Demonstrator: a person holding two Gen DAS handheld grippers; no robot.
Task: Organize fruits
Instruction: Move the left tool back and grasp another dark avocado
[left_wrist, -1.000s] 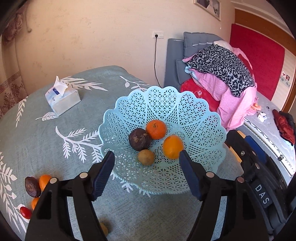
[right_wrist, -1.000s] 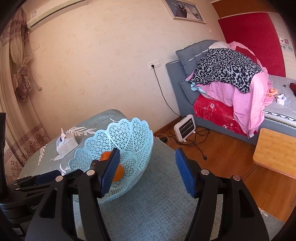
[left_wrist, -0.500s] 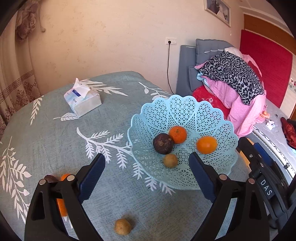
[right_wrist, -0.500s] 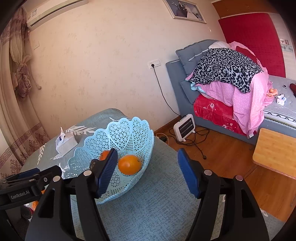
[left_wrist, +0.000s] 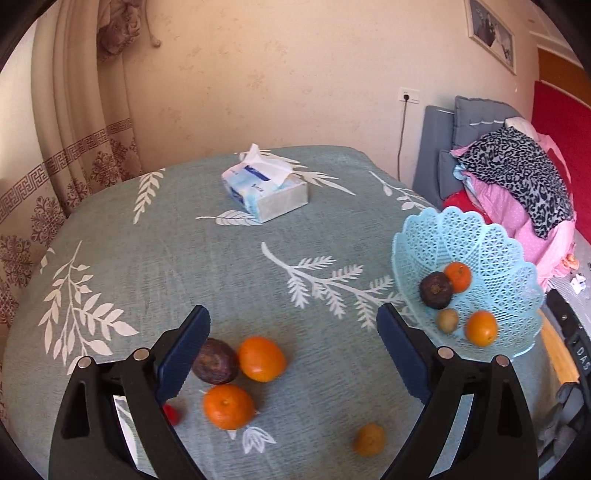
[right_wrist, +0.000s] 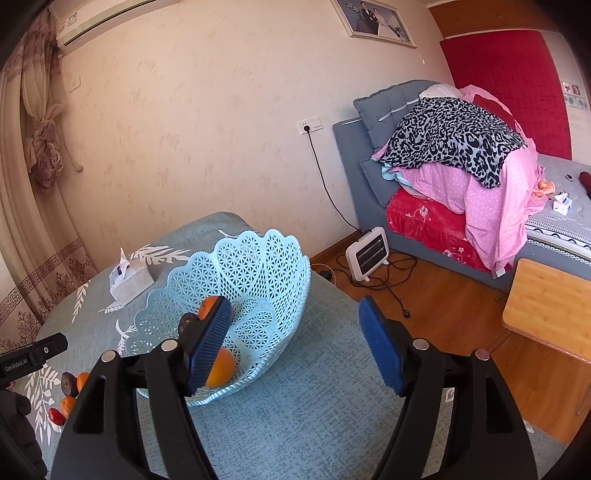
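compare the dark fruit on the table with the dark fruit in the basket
The dark fruit on the table lies on the cloth beside loose oranges; the dark fruit in the basket sits inside the basket. The first is partly hidden behind the left tool; the second is in full view. Both are roundish and purple-brown.

Your table (left_wrist: 155, 258) holds a tissue box (left_wrist: 266, 194) toward its far edge. To your right, near the table's right edge, sits the basket (left_wrist: 517, 266) with 4 fruits (left_wrist: 436, 290) in it. Nearer you, toward the left, 4 loose fruits (left_wrist: 260, 358) cluster on the cloth, and 1 small fruit (left_wrist: 369, 439) lies apart to their right. Beyond the basket stands a bed (right_wrist: 561, 221) piled with bedding (right_wrist: 450, 140).
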